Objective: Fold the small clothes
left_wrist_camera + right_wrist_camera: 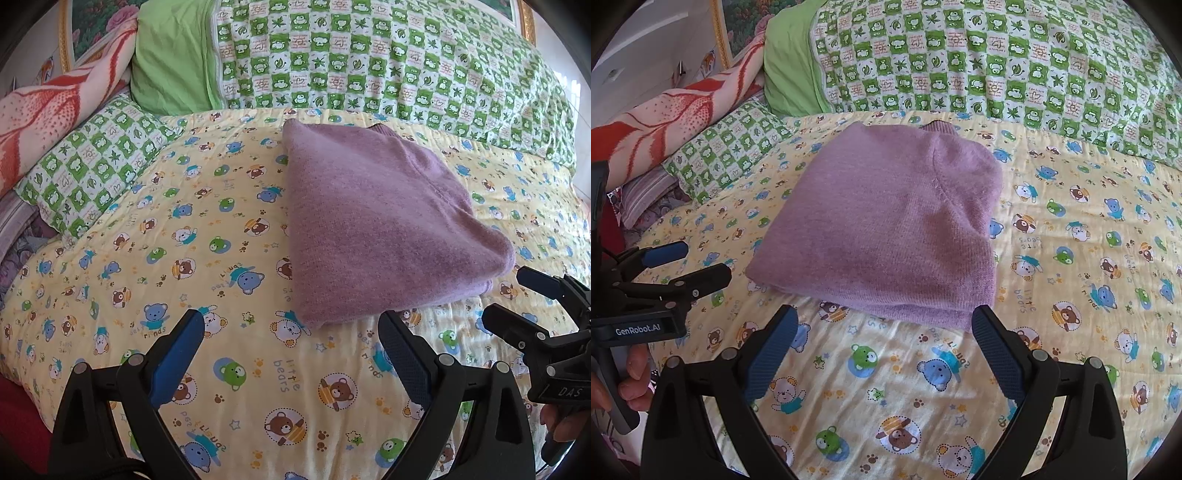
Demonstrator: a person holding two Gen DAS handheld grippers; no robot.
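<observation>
A folded purple sweater (882,225) lies flat on the bed (1071,295), on a yellow bear-print sheet. Both grippers hover over the sheet just short of its near edge, touching nothing. The left gripper (291,354) has its jaws wide apart and empty; the right gripper (884,350) likewise. A green checked quilt (388,62) and pillow (96,158) sit behind the sweater.

purple sweater (886,229) fuzzy matt knit, ribbed hem, yellow bear sheet (1071,295) thin crinkled matt cotton, green checked quilt (997,55) soft matt cloth, left gripper (291,350) matt black plastic, fingers (177,358) blue textured rubbery pads, small metal pins
</observation>
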